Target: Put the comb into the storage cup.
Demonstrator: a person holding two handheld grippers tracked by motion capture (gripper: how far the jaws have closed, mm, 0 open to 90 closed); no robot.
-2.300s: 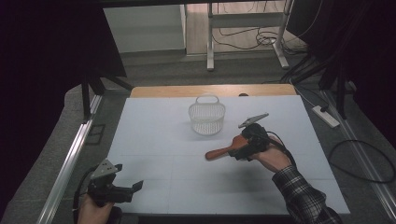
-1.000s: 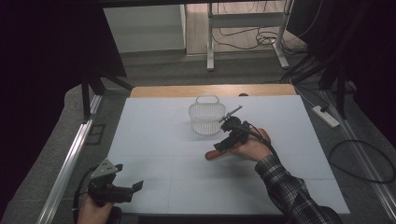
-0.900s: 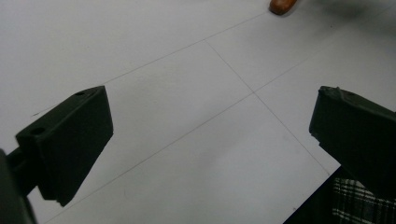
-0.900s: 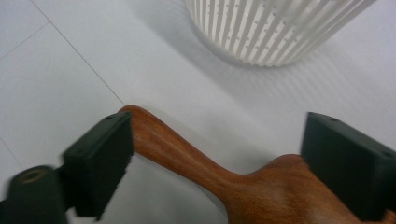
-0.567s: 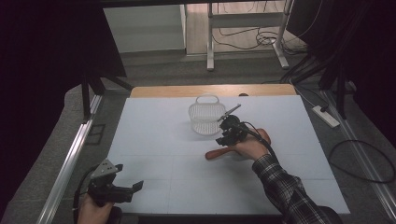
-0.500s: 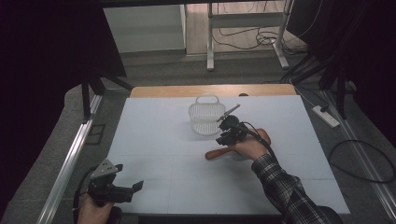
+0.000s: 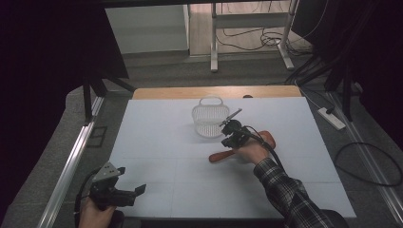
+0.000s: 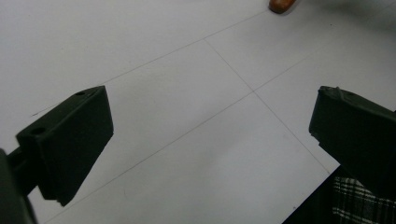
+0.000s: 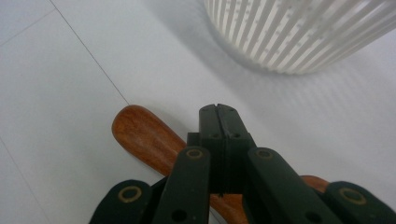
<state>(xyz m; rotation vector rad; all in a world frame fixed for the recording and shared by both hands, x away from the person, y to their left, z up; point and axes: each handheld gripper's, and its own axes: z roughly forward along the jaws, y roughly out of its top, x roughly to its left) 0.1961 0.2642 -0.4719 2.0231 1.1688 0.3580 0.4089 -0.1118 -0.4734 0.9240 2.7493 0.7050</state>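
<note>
White slatted basket (image 7: pixel 207 120) stands at frame centre, nothing seen inside; right gripper (image 9: pixel 218 109) has just closed, jaws pressed together above the wooden spoon (image 9: pixel 144 137); left gripper (image 8: pixel 210 140) spread wide, lower left.

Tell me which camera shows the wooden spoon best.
The high view: the wooden spoon lies there nearly whole on the white table, partly under the right hand. The right gripper view shows its handle end close up beneath shut jaws. The left gripper view catches a brown tip at the top edge.
</note>
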